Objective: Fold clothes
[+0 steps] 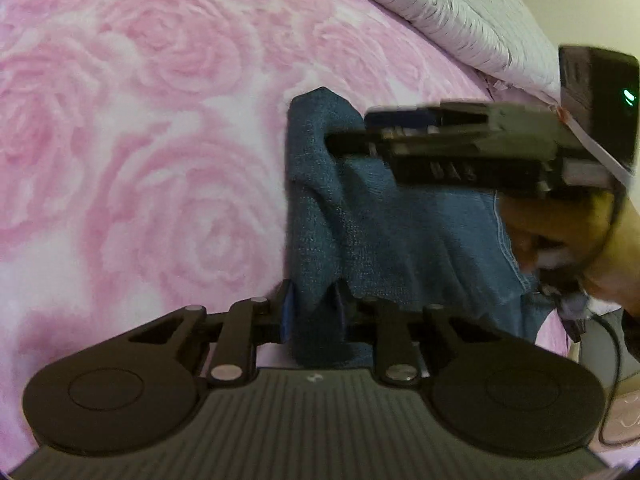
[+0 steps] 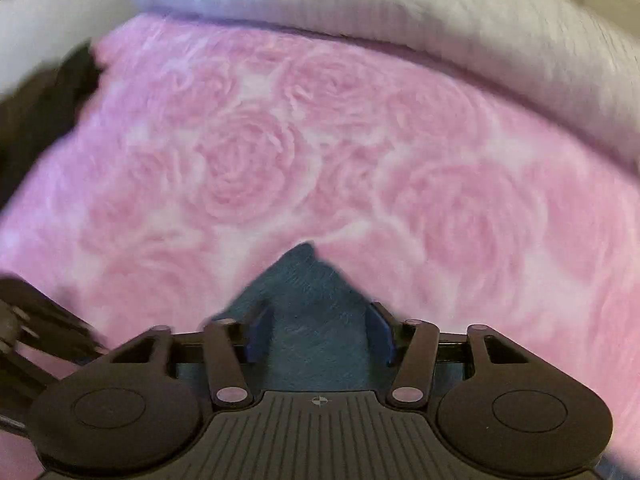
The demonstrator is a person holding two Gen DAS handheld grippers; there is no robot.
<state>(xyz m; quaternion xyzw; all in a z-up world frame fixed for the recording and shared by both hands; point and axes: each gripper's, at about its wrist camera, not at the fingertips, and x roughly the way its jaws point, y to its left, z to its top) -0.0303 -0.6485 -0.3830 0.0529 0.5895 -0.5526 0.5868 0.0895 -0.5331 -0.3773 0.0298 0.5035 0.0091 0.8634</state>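
Soft blue knit, the cloth (image 1: 340, 216) is draping limply and wanting an edge hold: the left gripper (image 1: 316, 320) is pinching it, the right gripper (image 2: 320, 332) standing open astride it.

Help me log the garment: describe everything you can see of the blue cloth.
The blue cloth is dark teal, a nubby knit or terry, with a pale stitched edge. It lies rumpled and partly doubled over on the pink rose bedspread. The left gripper pinches a bunched fold; the right gripper stands open over another corner.
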